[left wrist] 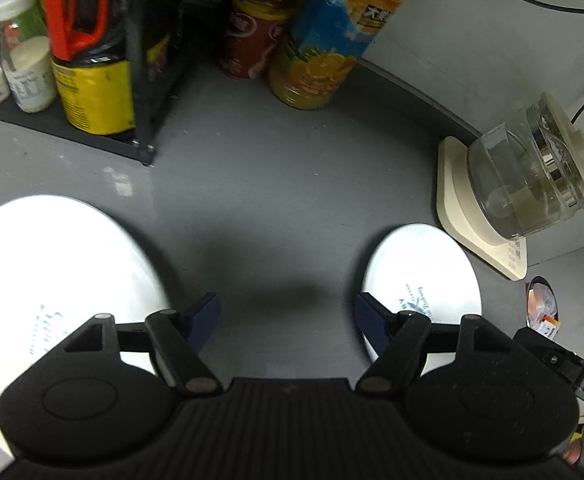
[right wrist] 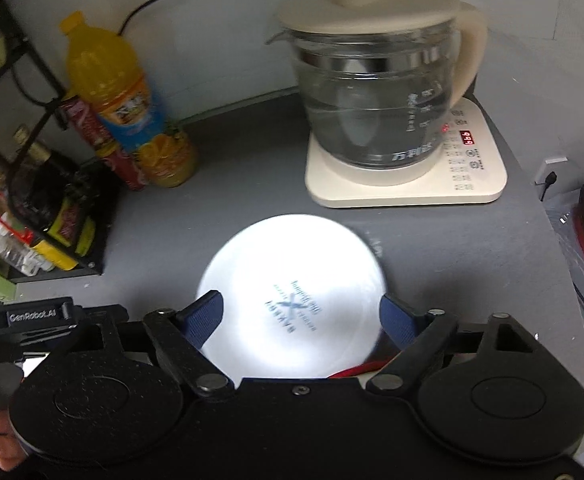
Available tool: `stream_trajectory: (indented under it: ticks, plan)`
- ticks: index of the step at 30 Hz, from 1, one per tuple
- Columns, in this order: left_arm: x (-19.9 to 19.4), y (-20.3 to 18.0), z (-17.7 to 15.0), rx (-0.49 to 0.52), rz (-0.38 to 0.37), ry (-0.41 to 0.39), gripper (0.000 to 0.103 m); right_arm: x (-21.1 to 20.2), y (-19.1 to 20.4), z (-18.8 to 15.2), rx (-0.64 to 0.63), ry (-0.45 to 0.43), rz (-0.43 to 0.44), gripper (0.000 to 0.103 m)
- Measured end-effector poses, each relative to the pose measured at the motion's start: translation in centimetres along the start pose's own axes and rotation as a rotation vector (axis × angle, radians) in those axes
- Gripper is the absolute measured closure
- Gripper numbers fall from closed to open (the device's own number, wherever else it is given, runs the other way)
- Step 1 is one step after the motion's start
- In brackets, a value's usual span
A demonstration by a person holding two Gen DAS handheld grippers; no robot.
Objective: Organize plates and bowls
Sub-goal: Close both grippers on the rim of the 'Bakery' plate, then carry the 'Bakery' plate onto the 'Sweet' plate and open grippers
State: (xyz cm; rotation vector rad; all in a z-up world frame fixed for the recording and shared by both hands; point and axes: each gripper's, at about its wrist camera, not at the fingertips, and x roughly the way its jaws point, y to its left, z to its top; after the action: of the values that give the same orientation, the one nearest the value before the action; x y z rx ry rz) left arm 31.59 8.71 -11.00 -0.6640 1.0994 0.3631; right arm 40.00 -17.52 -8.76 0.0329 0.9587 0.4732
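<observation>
Right gripper (right wrist: pixel 302 314), jaws spread, is hovering astride the small white plate (right wrist: pixel 292 300) lying on the grey counter (right wrist: pixel 252 184) before the kettle (right wrist: pixel 376 80), pads apparently not pressing. Left gripper (left wrist: pixel 286 318), also spread and empty, is hanging over bare counter between that plate and a larger plate (left wrist: pixel 60 264). Step judged: approach to pickup; next, lowering and closing on the rim.

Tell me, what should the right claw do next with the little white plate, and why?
Probably lower the right claw a bit and close it on the small white plate. The plate lies flat on the grey counter, right between the open blue fingers, and nothing is held yet. The bigger plate waits beside the left claw, a likely place to stack it.
</observation>
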Motion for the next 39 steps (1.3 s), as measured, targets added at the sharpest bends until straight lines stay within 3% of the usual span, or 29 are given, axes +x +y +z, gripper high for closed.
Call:
stream_trajectory:
  ticks: [8, 14, 22, 29, 34, 39]
  plan:
    - [3.0, -1.8, -0.7, -0.061, -0.070, 0.056, 0.034, 2.7, -3.4, 1.5, 0.043, 0.076, -0.009, 0.046]
    - [5.1, -2.9, -1.3, -0.096, -0.089, 0.081, 0.047, 4.8, -5.1, 2.0, 0.046, 0.142, 0.002, 0.057]
    - [8.0, -3.8, -2.2, -0.141, -0.083, 0.137, 0.066, 7.4, -6.4, 2.4, 0.042, 0.226, 0.027, 0.066]
    - [9.0, -3.9, -2.2, -0.162, -0.072, 0.149, 0.073, 8.6, -6.0, 2.1, -0.009, 0.280, 0.070, 0.070]
    - [9.6, -4.1, -2.2, -0.175, -0.091, 0.181, 0.091, 9.4, -5.8, 1.8, -0.017, 0.308, 0.088, 0.078]
    - [9.6, -4.7, -2.3, -0.150, -0.073, 0.169, 0.092, 8.9, -5.9, 1.7, -0.031, 0.271, 0.084, 0.085]
